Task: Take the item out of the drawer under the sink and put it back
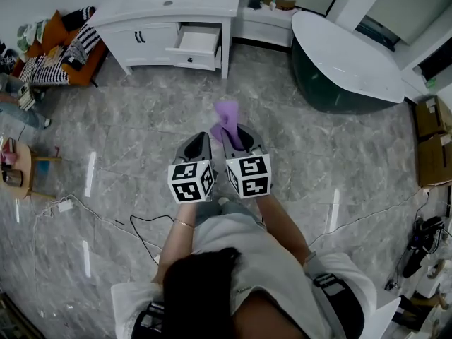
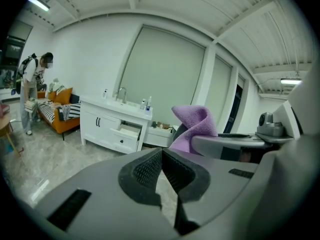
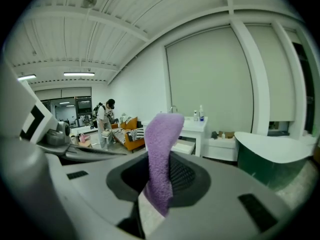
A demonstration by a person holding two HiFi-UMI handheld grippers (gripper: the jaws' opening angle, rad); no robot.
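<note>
Head view is showing a grey marble floor [image 1: 127, 147] spreading across the whole room, with a dark bathtub [image 1: 339, 69] standing at the upper right. A white sink cabinet [image 1: 169, 9] is sitting against the far wall, and an orange sofa [image 1: 70, 55] with striped cushions is sitting just to its left. One drawer [image 1: 196, 42] of the cabinet is hanging open (the one on the right side, just under the counter). A second person [image 2: 34, 81] is standing by the sofa, as the left gripper view is showing. Both grippers are hovering side by side over the floor, well apart from the cabinet and pointing toward it. The left gripper [image 2: 161, 151] is holding its jaws pressed together at the tips, with nothing between them. The right gripper [image 3: 159, 176] is pinching a purple cloth [image 3: 162, 144], which is sticking up out of the jaws and leaning a little toward the left gripper.
</note>
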